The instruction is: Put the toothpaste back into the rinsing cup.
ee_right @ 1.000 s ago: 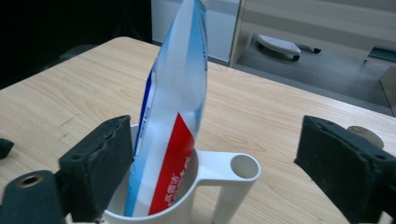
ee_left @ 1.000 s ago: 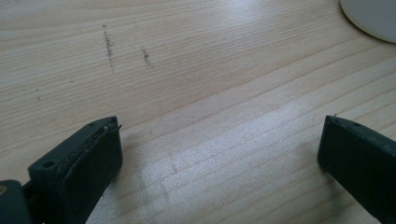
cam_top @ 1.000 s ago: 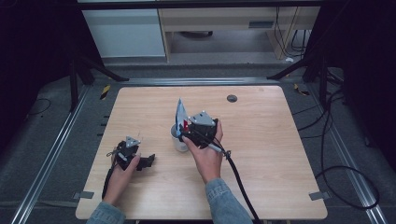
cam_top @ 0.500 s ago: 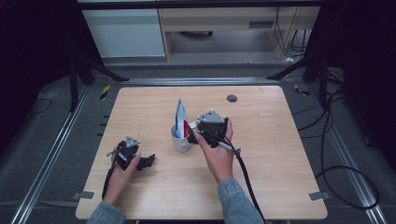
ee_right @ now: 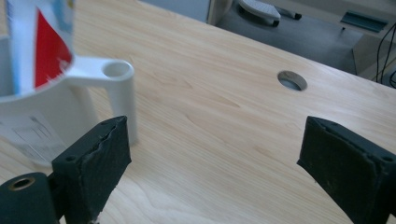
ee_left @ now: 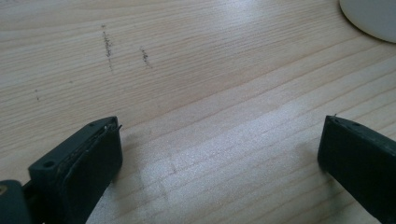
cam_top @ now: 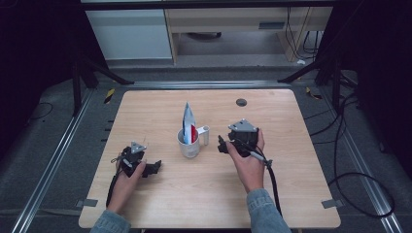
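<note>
White cup point(cam_top: 190, 143) near the middle of the wooden table point(cam_top: 160, 204), handle turned toward the right gripper point(cam_top: 221, 144). Standing upright inside: 1 tube point(cam_top: 188, 124), white with blue and a red patch; lettering too blurred to read. Faint label print on the cup wall in the right gripper view, also unreadable. Right gripper just beside the handle point(ee_right: 114, 81), jaws wide apart, just closing a shade, nothing between them. Left gripper point(cam_top: 154, 168) low over bare wood, well apart from the cup, jaws spread wide and empty. Round cable hole point(cam_top: 241, 102) in the tabletop beyond. White cabinet point(cam_top: 131, 34) behind the table.
</note>
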Tool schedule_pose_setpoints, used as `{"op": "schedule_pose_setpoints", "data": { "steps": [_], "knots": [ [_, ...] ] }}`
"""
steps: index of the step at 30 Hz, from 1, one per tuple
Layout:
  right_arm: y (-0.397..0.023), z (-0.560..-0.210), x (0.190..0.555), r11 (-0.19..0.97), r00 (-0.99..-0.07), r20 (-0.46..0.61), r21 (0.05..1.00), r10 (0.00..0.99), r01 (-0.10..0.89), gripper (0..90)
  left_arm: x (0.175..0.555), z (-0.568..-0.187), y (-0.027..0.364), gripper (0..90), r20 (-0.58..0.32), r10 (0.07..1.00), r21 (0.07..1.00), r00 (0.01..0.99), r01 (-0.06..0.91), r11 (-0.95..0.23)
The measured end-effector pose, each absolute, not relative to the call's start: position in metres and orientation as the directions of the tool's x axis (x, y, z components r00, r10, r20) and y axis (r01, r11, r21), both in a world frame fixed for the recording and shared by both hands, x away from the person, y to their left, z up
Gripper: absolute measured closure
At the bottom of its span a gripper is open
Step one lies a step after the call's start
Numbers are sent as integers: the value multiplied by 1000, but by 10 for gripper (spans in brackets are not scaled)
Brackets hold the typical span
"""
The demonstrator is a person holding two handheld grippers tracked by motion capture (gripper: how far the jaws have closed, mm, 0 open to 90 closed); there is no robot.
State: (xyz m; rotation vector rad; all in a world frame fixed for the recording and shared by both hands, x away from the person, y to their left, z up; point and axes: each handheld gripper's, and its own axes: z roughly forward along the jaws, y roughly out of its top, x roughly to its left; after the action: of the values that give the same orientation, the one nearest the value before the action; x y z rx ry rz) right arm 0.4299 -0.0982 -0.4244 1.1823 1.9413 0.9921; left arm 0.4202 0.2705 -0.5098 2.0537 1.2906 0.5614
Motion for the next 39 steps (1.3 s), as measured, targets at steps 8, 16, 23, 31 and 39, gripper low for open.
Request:
{"op": "schedule_pose_setpoints", "data": {
  "steps": [8, 16, 23, 31, 39],
  "knots": [
    [-133, -432, 424, 319, -356, -159, 834, 921, 451, 94, 420, -510, 271, 0, 21, 904, 710, 427, 630, -314],
    [-157, -445, 418, 320, -343, -163, 821, 925, 472, 90, 420, -510, 271, 0, 20, 904, 710, 426, 630, -313],
    [-179, -464, 418, 255, -303, -101, 811, 948, 527, 86, 420, -510, 271, 0, 21, 904, 710, 427, 630, -314],
    [-202, -481, 415, 219, -277, -66, 791, 959, 571, 90, 420, -510, 271, 0, 21, 904, 710, 427, 630, -314],
    [-231, -499, 413, 111, -187, 7, 780, 982, 615, 95, 420, -510, 270, 0, 21, 904, 710, 427, 630, -314]
  ]
}}
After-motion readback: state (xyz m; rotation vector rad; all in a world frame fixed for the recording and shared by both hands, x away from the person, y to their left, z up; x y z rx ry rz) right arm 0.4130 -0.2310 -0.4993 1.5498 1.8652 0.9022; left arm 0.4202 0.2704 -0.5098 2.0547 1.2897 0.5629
